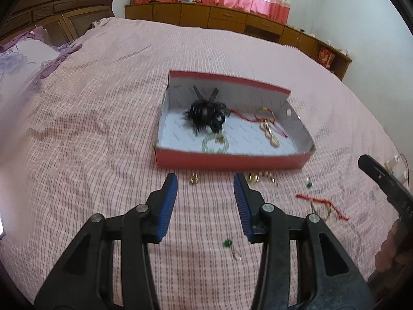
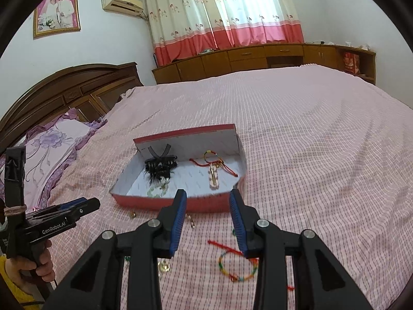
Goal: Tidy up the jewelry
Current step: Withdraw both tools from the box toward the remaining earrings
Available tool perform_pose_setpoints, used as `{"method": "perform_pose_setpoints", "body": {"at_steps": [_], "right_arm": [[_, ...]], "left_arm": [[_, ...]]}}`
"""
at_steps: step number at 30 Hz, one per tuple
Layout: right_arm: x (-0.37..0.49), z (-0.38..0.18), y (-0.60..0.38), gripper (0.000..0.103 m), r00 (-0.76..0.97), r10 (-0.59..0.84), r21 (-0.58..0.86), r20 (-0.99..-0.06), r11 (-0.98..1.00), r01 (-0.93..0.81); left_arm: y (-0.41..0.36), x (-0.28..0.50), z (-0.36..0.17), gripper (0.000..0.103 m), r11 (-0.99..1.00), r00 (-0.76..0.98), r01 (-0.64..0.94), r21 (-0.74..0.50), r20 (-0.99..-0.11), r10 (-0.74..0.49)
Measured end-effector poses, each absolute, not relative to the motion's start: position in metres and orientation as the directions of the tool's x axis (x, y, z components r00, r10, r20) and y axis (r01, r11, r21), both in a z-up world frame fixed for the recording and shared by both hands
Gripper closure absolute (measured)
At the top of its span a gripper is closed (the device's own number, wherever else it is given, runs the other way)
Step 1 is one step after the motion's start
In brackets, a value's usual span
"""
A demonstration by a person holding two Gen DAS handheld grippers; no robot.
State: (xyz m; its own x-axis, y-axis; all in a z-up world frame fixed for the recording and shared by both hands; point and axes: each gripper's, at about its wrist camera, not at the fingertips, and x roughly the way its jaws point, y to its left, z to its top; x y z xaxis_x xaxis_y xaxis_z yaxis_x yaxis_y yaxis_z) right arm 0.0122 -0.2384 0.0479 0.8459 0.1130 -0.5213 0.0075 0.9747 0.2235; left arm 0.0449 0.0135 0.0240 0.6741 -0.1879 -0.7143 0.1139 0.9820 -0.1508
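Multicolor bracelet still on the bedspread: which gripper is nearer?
Right. The right gripper hangs open right over the multicolor bracelet, which lies between its fingers. The left gripper is open off to the bracelet's left, facing the red box.

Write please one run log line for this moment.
left tongs: open, empty | right tongs: open, empty, above braided bracelet | red box: holds some jewelry | loose pieces on bed

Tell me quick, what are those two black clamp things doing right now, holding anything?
Left gripper: jaws open, holding nothing, above the pink checked bedspread.
Right gripper: jaws open, holding nothing, above the multicoloured beaded bracelet.
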Motion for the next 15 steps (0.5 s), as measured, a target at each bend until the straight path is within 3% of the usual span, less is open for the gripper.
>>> {"method": "perform_pose_setpoints", "body": {"at_steps": [15], "right_arm": [[-0.026, 0.022, -0.245, 0.066, 0.818, 0.087, 0.217, -0.569, 0.975, 0.048]], "left_arm": [[-0.004, 0.023, -0.012, 0.066, 0.979, 0.593, 0.164, -0.124, -0.781, -0.198]]}}
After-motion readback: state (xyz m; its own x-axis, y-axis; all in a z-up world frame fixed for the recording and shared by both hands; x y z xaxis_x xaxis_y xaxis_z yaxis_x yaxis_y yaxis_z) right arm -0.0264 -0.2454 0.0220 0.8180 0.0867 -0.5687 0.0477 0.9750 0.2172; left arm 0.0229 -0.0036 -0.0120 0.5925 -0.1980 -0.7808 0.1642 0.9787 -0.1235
